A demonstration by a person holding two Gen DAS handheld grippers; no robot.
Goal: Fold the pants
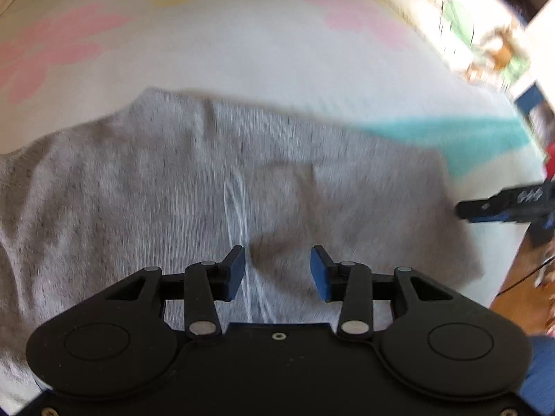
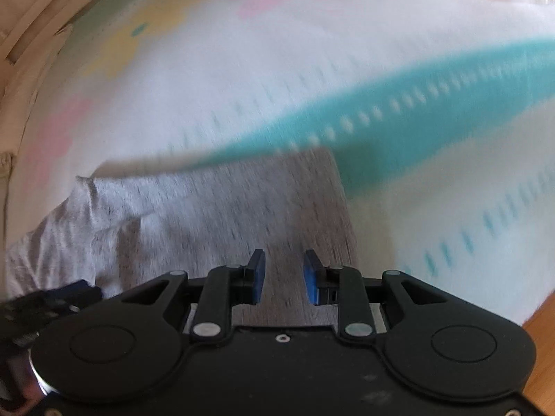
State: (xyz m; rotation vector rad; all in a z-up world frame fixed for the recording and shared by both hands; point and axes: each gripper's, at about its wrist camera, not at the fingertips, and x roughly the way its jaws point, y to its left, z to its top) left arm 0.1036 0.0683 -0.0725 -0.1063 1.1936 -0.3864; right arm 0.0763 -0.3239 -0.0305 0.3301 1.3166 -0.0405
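Grey heathered pants (image 1: 173, 187) lie spread on a white bedsheet, with a white drawstring (image 1: 236, 208) running down the middle. My left gripper (image 1: 277, 274) hovers over the pants near the drawstring, open and empty. My right gripper (image 2: 284, 275) is over the pants' right part (image 2: 222, 208), close to its right edge, open with a narrower gap and nothing between the pads. The right gripper also shows at the right edge of the left wrist view (image 1: 506, 204). The left gripper shows at the lower left of the right wrist view (image 2: 48, 303). Both views are motion-blurred.
The sheet (image 1: 277, 52) carries pink, yellow and teal patches, with a broad teal band (image 2: 416, 104) just beyond the pants. The bed's edge and wooden floor (image 1: 517, 277) lie to the right. Cluttered furniture (image 1: 492, 48) stands at the far right.
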